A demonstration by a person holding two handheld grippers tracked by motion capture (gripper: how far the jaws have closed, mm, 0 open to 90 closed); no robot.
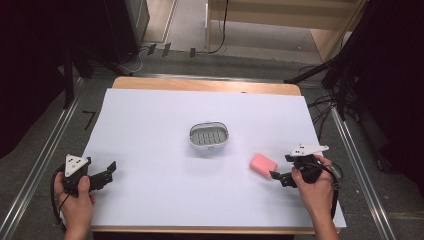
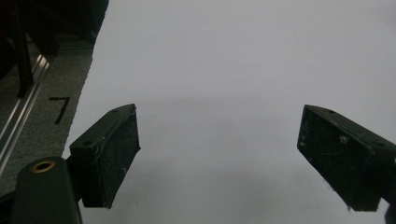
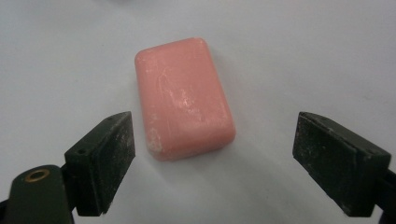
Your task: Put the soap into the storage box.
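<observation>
Right gripper view: pink soap bar, rectangular with rounded corners and edges, upper face scuffed with pale whitish streaks, lying flat on the white tabletop. The right tongs are spread wide and empty, the bar just ahead of them, untouched. High view: the bar sits right of a grey soap dish. The left tongs gape wide, empty.

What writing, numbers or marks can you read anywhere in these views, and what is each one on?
"7": a black mark on the grey floor left of the table, seen in the left gripper view and in the high view; it may be tape shaped like a 7.
Pink soap bar: no readable lettering.
Soap dish: none.
White table cover: none.
</observation>
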